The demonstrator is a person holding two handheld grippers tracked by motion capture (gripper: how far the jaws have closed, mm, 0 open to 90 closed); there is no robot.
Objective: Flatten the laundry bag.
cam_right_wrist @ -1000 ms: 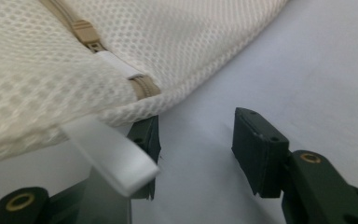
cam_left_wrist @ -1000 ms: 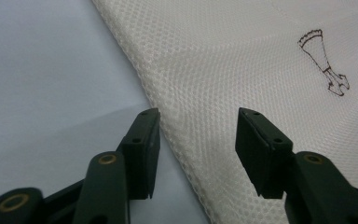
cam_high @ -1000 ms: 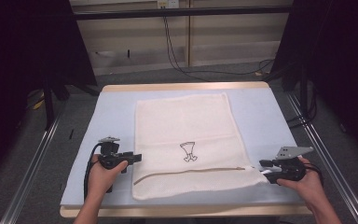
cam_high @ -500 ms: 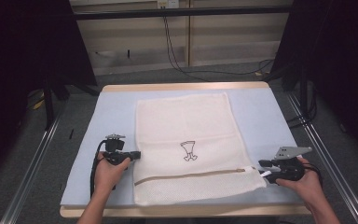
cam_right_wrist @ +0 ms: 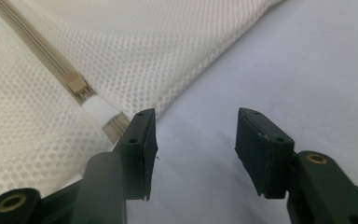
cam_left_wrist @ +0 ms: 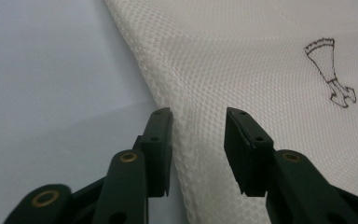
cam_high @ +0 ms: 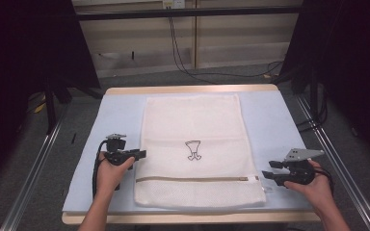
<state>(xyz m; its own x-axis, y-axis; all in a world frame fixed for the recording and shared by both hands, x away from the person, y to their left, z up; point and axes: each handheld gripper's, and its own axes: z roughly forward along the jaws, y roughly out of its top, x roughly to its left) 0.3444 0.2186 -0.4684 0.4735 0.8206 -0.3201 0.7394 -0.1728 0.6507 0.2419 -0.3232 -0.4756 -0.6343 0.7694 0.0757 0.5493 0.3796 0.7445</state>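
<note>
The mesh laundry bag [cam_high: 192,149] lies flat on the table [cam_high: 270,115], its zipper [cam_high: 197,179] running across the near end. The left gripper [cam_left_wrist: 198,140] has just been opening and straddles the bag's left edge without pressing it; the right gripper [cam_right_wrist: 193,144] stands part open over bare table beside the zipper pull [cam_right_wrist: 98,107]. Judged light, limp and prone to sag; best pinched at a seam or corner.

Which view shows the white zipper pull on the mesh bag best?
The right gripper view: the white zipper pull is close and sharp at the beige zipper's end. The high view shows it as a tiny speck; the left gripper view faces the bag's other edge.
</note>
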